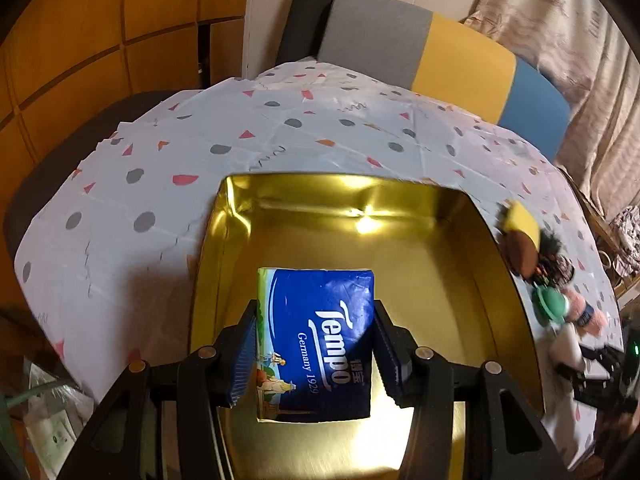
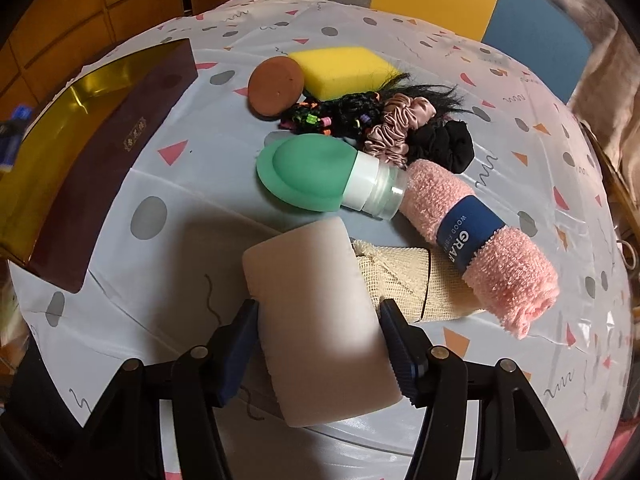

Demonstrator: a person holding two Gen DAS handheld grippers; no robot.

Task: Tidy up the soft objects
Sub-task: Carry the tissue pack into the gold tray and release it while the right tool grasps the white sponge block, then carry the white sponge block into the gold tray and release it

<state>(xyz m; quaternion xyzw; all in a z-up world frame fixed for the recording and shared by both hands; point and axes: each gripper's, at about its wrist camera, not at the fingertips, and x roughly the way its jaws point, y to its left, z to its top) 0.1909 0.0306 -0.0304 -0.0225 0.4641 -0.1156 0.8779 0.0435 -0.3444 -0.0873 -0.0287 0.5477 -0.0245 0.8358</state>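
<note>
My left gripper [image 1: 315,354] is shut on a blue Tempo tissue pack [image 1: 316,344] and holds it inside the gold-lined box [image 1: 400,200]. My right gripper [image 2: 318,342] is shut on a pale white sponge block [image 2: 320,320] over the tablecloth. Beyond it lie a mesh cloth [image 2: 404,276], a rolled pink towel [image 2: 480,240], a green-capped bottle [image 2: 316,174], scrunchies [image 2: 404,128], a black hair piece [image 2: 348,112], a yellow sponge [image 2: 344,68] and a brown round puff [image 2: 276,86].
The box [image 2: 92,160] stands at the left in the right wrist view, with dark red outer walls. A patterned tablecloth [image 1: 120,208] covers the table. A grey, yellow and blue chair back [image 1: 448,56] stands behind the far edge.
</note>
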